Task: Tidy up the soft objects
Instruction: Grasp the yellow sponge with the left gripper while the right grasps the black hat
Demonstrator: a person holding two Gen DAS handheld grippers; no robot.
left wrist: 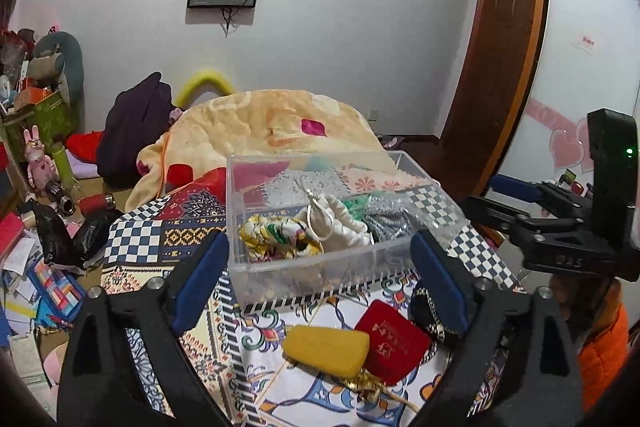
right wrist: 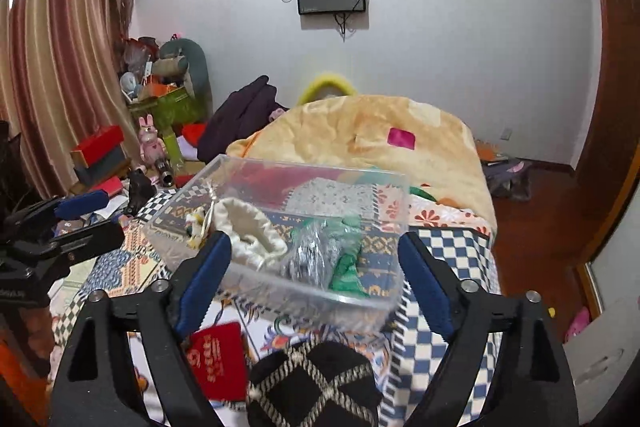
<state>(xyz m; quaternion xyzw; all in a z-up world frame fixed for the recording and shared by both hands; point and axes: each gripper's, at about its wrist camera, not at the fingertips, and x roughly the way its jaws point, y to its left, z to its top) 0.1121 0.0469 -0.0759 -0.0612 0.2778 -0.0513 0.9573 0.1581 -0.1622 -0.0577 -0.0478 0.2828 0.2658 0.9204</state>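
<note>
Box: clear rectangular plastic box (left wrist: 320, 259), upright on the bed.
Inside: floral cloth bundle (left wrist: 276, 237), cream drawstring pouch (left wrist: 340, 223), silver mesh pouch (left wrist: 386, 219).
In front: yellow sponge block (left wrist: 326, 349), red velvet pouch (left wrist: 394, 345), black-and-cream woven pouch (right wrist: 314, 383).

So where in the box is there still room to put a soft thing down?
The back half of the clear box is bare, behind the white pouch. Its front half is crowded: flowery cloth, white pouch and silver pouch fill it side by side. In front of the box, the yellow sponge, red pouch and black pouch crowd the bedspread.
</note>
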